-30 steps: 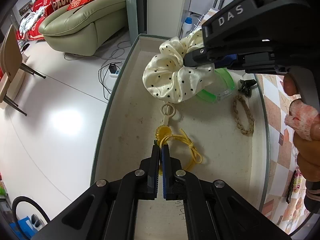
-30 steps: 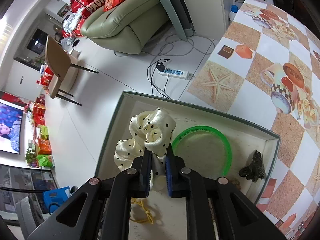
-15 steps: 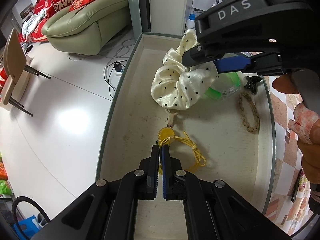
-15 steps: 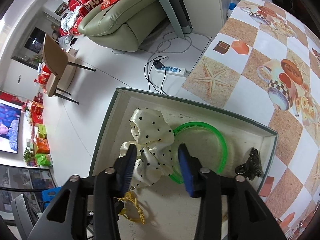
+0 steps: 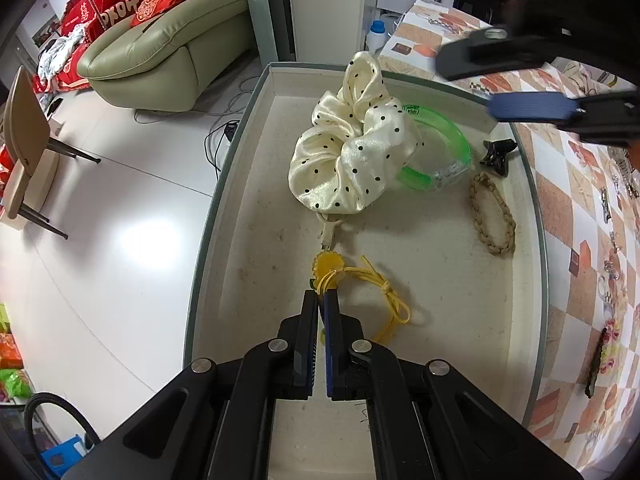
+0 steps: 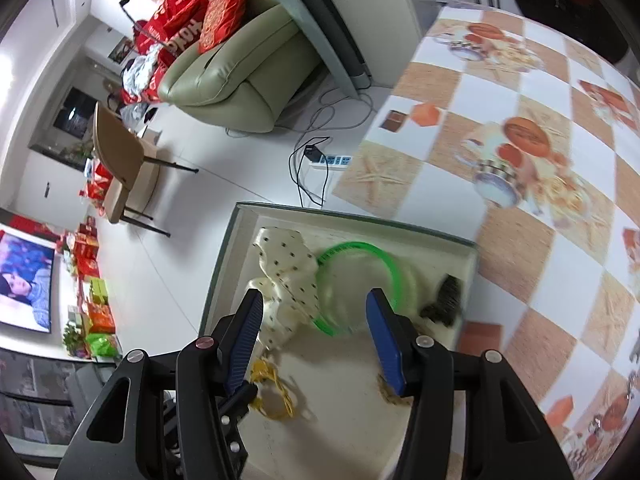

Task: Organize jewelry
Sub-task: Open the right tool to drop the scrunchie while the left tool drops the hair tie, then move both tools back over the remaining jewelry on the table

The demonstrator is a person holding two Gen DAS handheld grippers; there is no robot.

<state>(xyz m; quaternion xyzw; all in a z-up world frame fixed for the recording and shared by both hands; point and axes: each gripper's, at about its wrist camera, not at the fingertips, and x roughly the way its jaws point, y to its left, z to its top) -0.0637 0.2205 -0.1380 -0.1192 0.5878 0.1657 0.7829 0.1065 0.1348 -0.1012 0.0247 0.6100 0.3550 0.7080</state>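
Observation:
A shallow cream tray holds the jewelry. A cream polka-dot scrunchie lies at its far end, partly on a green bangle. My left gripper is shut on the yellow cord necklace beside its yellow pendant. My right gripper is open and empty, raised above the scrunchie and bangle. A braided beige bracelet and a black hair clip lie at the tray's right side.
The tray stands at the edge of a table with a patterned checked cloth. More small jewelry pieces lie on the cloth at the right. Beyond the tray's left rim is white floor, a sofa and a chair.
My right gripper opened and let go of the scrunchie, which now lies in the tray. The right gripper then rose and drew back. My left gripper stayed shut on the yellow cord.

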